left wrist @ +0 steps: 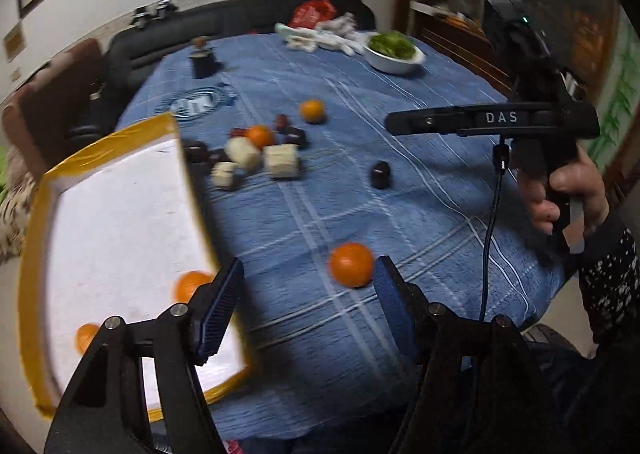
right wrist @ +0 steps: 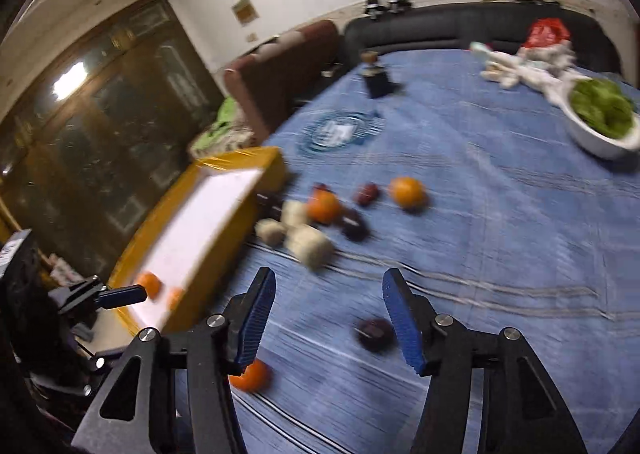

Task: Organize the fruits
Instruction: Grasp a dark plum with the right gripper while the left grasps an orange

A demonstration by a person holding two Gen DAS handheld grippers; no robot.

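A yellow-rimmed white box [left wrist: 120, 214] stands at the table's left edge with two oranges [left wrist: 190, 284] inside; it also shows in the right wrist view [right wrist: 224, 230]. My left gripper [left wrist: 306, 290] is open and empty, with a loose orange [left wrist: 351, 264] just beside its right finger. My right gripper [right wrist: 329, 318] is open and empty above the cloth, with a dark plum [right wrist: 374, 332] by its right finger and an orange [right wrist: 252, 374] under its left finger. A cluster of oranges, dark fruits and pale chunks [left wrist: 260, 154] lies mid-table.
A blue cloth [left wrist: 360, 194] covers the table. A white bowl of greens [left wrist: 394, 48] sits at the far right, white rags [left wrist: 324, 34] and a red bag behind it, a dark bottle [left wrist: 203, 58] far left. The right gripper's body [left wrist: 492, 120] hovers at the right.
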